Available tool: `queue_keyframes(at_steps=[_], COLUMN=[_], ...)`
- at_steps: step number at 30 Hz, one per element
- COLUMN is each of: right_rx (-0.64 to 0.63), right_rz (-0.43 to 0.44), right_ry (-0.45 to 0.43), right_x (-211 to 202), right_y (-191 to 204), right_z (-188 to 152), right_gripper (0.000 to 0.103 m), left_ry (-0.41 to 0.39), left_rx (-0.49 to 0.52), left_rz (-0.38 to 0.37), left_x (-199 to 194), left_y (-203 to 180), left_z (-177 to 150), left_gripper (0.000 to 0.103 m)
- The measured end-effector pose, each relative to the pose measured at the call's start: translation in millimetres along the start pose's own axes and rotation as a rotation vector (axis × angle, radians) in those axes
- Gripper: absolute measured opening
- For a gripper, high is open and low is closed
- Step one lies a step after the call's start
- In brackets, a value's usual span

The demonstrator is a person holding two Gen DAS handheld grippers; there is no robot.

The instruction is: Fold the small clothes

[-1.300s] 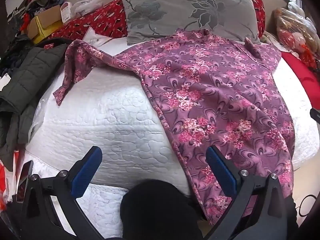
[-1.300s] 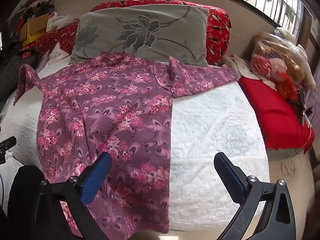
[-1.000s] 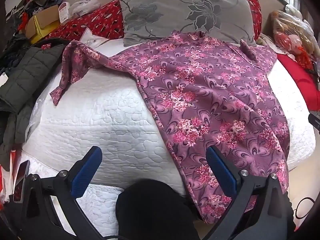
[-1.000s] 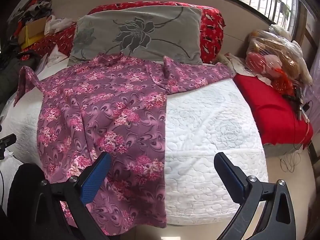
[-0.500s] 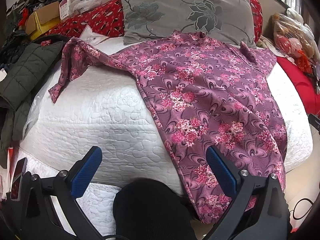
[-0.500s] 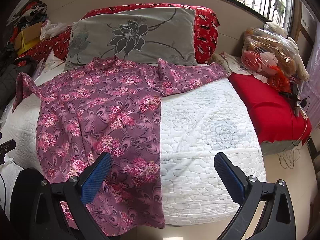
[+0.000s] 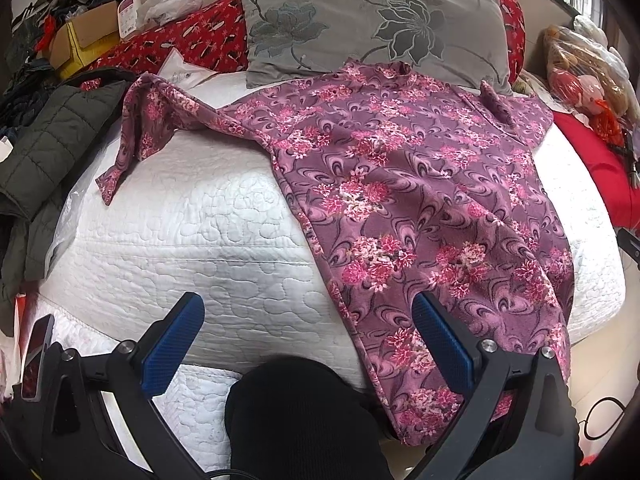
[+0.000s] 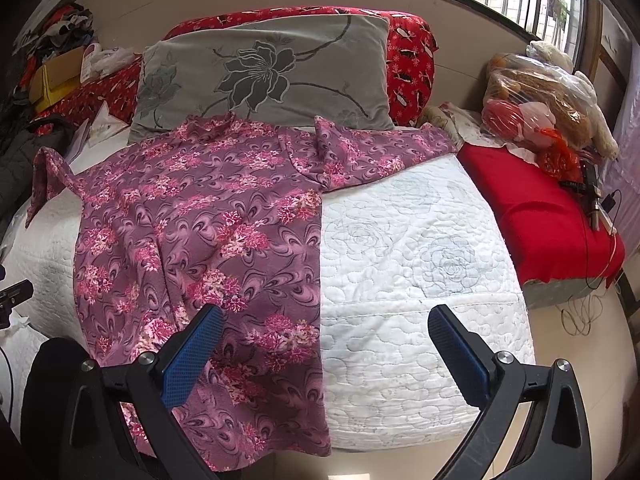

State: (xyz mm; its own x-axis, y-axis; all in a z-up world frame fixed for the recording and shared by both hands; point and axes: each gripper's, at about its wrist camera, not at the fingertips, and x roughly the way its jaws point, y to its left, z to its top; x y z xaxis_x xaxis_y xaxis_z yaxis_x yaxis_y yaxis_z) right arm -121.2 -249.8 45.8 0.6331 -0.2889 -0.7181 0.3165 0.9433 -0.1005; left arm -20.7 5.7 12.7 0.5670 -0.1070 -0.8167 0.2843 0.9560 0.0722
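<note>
Both grippers hang at the near edge of the bed with nothing between their blue pads: the left gripper (image 7: 306,338) is spread wide over the bare quilt and the garment's left edge, and the right gripper (image 8: 326,346) is spread just as wide over its right edge.

The purple floral blouse (image 8: 200,232) lies flat on the white quilted mattress cover (image 8: 408,248), collar against the grey flower-print pillow (image 8: 264,72), hem hanging over the near side.

Risks, as I judge them: the hanging hem could drag the whole blouse off the bed if one corner is lifted alone. The left sleeve (image 7: 136,132) is crumpled and twisted toward the dark quilted jacket (image 7: 44,148) — a fold over it would trap the wrinkle. The right sleeve (image 8: 380,148) is already doubled near the shoulder. A pinch set too deep might catch the quilt along with the cloth.

The bed fills a crowded room — a red cushion (image 8: 536,208) and bagged soft toys (image 8: 536,92) to the right, a cardboard box (image 7: 86,32) and piled clothing at the far left, barred windows above.
</note>
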Motion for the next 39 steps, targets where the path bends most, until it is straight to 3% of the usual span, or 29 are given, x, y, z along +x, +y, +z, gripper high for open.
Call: queue_keyframes(at_steps=[32,39], right_rx=[0.010,0.041], right_rz=[0.027,0.071], right_ry=[0.043,0.075], right_x=[19.9,33.6], right_y=[3.7,-6.2], right_z=[-1.3,-4.4], right_gripper=[0.102,0.101], left_ry=[0.047,0.141], left_rx=[-0.016,-0.147], left_rz=[-0.011,-0.054], left_x=[17.3,39.0], left_y=[1.3,32.7], left_z=[6.9,11.7], left_gripper=[0.103,0.103])
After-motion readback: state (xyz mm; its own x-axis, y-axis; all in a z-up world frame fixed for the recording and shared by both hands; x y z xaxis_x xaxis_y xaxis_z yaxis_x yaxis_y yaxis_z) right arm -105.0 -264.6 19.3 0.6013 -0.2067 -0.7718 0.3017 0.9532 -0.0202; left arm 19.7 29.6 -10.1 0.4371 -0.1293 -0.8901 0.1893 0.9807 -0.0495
